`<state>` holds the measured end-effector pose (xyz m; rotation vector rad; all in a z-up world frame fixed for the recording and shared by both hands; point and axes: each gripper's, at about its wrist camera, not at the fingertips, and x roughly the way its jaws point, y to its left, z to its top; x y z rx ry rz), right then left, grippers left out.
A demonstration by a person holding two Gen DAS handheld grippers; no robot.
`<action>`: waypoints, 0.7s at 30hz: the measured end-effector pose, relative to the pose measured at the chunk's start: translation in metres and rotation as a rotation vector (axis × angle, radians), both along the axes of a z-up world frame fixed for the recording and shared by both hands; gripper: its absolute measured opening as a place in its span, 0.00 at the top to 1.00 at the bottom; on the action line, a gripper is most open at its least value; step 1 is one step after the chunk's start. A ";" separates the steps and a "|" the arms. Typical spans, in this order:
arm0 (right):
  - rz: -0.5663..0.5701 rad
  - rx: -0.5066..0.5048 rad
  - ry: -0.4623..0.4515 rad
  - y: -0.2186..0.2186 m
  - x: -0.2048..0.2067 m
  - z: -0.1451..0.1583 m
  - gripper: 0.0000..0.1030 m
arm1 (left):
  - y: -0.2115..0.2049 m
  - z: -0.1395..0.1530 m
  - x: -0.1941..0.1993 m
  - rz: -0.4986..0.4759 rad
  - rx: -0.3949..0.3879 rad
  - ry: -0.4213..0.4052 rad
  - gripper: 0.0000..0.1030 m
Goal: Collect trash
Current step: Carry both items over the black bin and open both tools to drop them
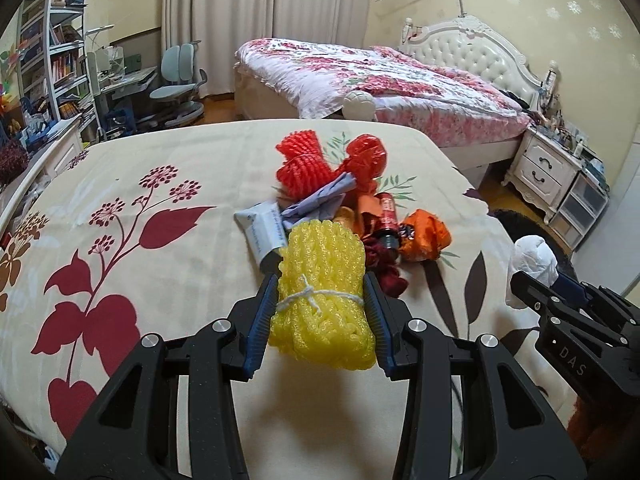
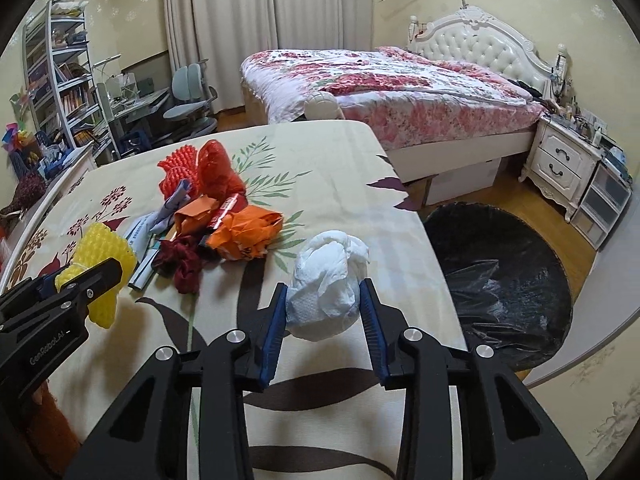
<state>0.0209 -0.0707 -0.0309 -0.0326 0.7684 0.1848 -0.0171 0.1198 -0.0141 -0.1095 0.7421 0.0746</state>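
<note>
Jaws clamping yellow foam net, tissue wad, perhaps airborne.

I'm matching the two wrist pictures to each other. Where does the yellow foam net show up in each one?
Left wrist view: the yellow foam net sits low in the centre, clamped between the left gripper fingers.
Right wrist view: it shows at the far left edge, held in the left gripper seen from the side.
Shared landmark: the orange bag in the trash pile on the flowered cloth.
</note>
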 end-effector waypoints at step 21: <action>-0.224 -0.022 0.007 -0.108 0.035 -0.002 0.64 | -0.113 0.004 0.070 -0.200 0.025 -0.013 0.59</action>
